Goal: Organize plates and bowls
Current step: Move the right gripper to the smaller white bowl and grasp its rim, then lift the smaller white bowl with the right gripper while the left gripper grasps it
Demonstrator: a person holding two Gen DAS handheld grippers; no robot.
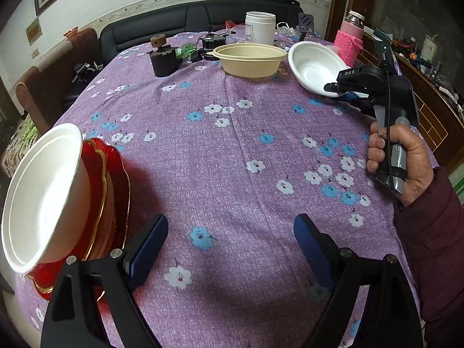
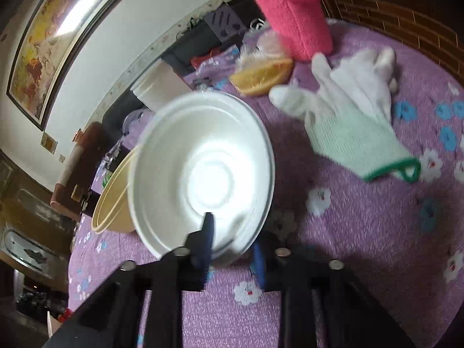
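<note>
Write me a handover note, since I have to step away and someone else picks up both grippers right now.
Right gripper: shut on the rim of the far white bowl, tilted beside the beige bowl.
Left gripper: open, holding nothing, over the tablecloth.
Done: another white bowl sits on the red plates at the near left.
Left: carry the gripped bowl there; then the beige one.

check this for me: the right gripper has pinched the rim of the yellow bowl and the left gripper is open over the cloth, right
Not quite. The right gripper has pinched the rim of the white bowl, as the right wrist view shows; the yellow bowl sits beside it. The left gripper is open over the cloth.
</note>
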